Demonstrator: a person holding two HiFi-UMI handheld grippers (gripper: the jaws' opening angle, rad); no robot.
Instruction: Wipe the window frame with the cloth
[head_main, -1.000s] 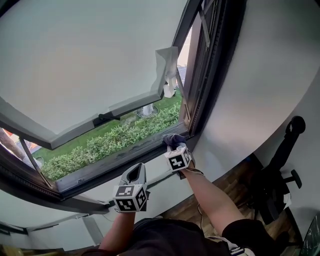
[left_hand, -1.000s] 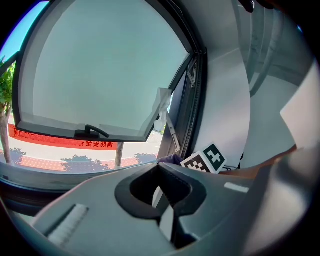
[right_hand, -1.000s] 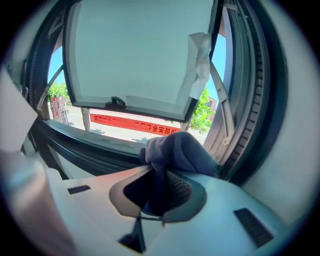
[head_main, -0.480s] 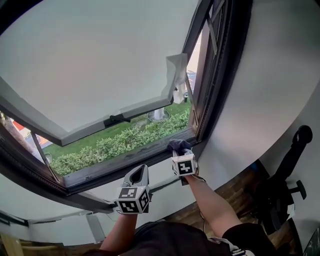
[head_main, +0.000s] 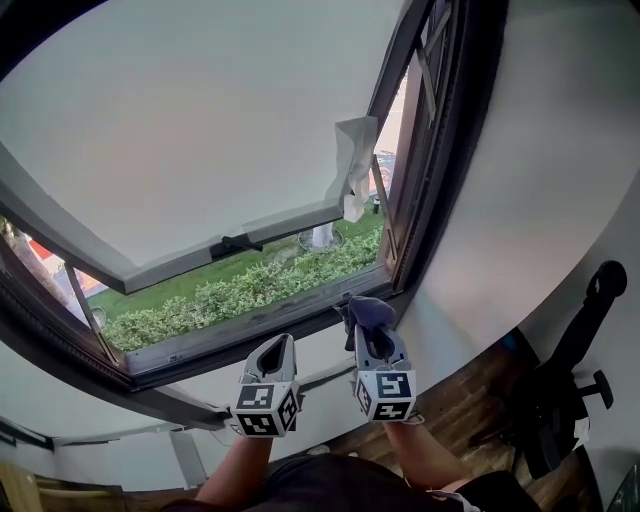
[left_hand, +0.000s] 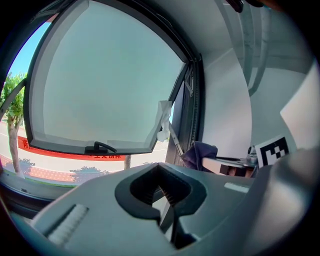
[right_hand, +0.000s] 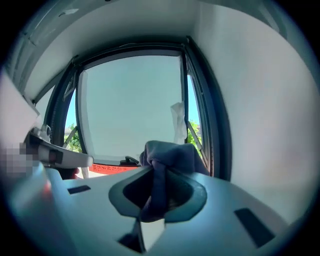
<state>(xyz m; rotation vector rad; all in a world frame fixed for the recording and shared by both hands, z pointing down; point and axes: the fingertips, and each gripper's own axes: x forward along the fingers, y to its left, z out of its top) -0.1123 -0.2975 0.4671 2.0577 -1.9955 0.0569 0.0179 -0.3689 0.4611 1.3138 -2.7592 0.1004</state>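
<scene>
A dark blue cloth is bunched in the jaws of my right gripper, which is shut on it. The cloth hangs just inside the lower right corner of the dark window frame, a little apart from it. To its left, below the sill, my left gripper is shut with nothing in it. In the left gripper view the cloth shows at the right, in front of the frame's upright. The frosted sash is tilted outward.
A black handle sits on the sash's lower rail. A white scrap hangs at the sash's corner. A green hedge lies outside below. A white wall runs on the right, with a black chair beside it.
My right gripper has drawn back from the frame's lower right corner toward me with the cloth, and its cube now faces up. The left gripper has barely moved.
</scene>
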